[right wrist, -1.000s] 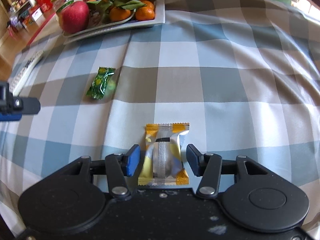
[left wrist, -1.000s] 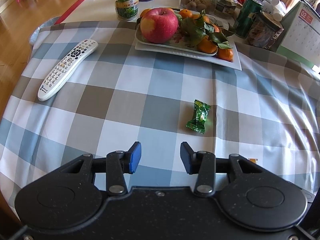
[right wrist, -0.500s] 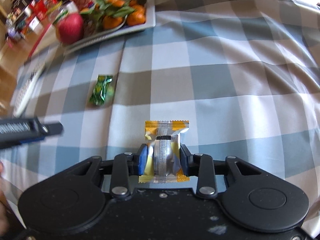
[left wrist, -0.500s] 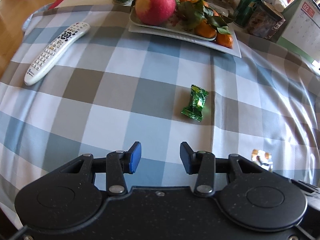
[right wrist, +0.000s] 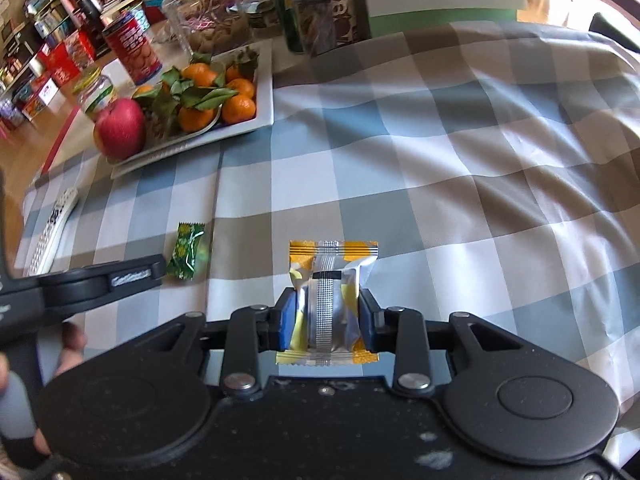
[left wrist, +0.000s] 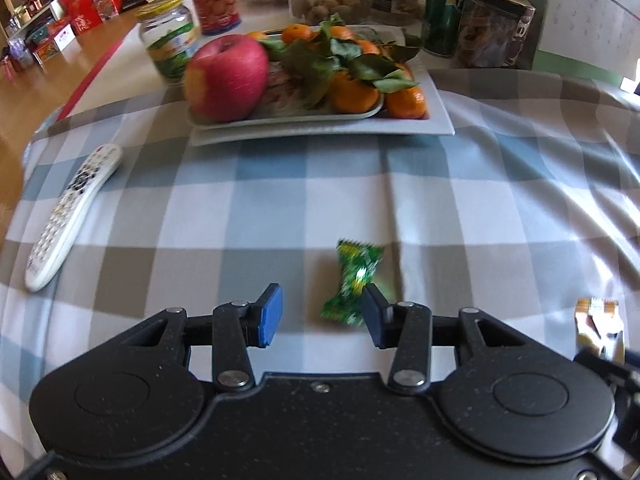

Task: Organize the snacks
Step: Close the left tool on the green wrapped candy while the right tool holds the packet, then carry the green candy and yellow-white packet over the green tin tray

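Right gripper [right wrist: 324,316]: its jaws have just been closing and now press on both sides of a yellow-and-silver snack packet [right wrist: 330,300]. The packet stands between the blue pads with its seam facing the camera, its crimped top edge above the pads and its lower edge below them. In the left wrist view the same packet shows at the far right edge, blurred.

Left gripper [left wrist: 320,314]: jaws stand partly apart and grip nothing. A green-wrapped candy [left wrist: 354,280] lies on the checked tablecloth [left wrist: 224,208] just ahead of them, toward the right-hand pad; its lower end overlaps that pad in the picture, and whether they touch cannot be told. In the right wrist view one finger of the left gripper reaches in from the left, its tip just beside the candy.

On the counter beyond: a white rectangular plate [left wrist: 440,120] carries a red apple [left wrist: 226,76] and several leafy mandarins [left wrist: 354,88]. A white remote control [left wrist: 68,220] lies at the left, well apart from the candy. Jars and cans stand behind the plate, with a desk calendar [left wrist: 588,12] at the far right.
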